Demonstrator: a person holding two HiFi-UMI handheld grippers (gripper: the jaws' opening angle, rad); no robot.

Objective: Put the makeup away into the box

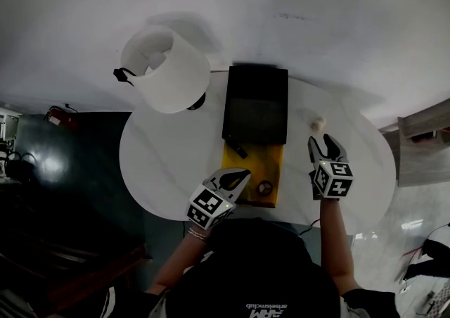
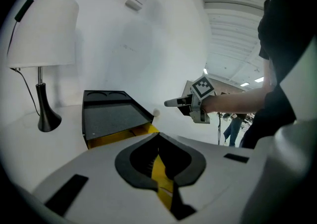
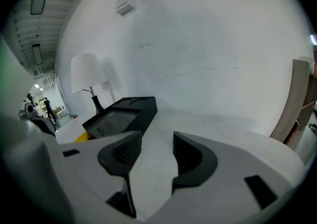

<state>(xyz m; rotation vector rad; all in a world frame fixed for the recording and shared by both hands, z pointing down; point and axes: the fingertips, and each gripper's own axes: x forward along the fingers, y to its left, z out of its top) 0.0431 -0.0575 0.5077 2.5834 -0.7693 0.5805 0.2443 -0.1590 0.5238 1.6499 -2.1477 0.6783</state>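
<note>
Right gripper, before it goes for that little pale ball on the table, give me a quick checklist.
1. Right gripper open: ok.
2. Nothing between its jaws: ok.
3. Pale ball lying free on the table, just ahead of that gripper: ok.
4. Box open, yellow inside exposed: ok.
5. Left gripper shut, at the box's near end; whether it pinches the box: cannot tell.

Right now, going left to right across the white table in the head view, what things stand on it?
white lamp → black and yellow box → small pale round thing. The two grippers overlap these, so I leave them out.
</note>
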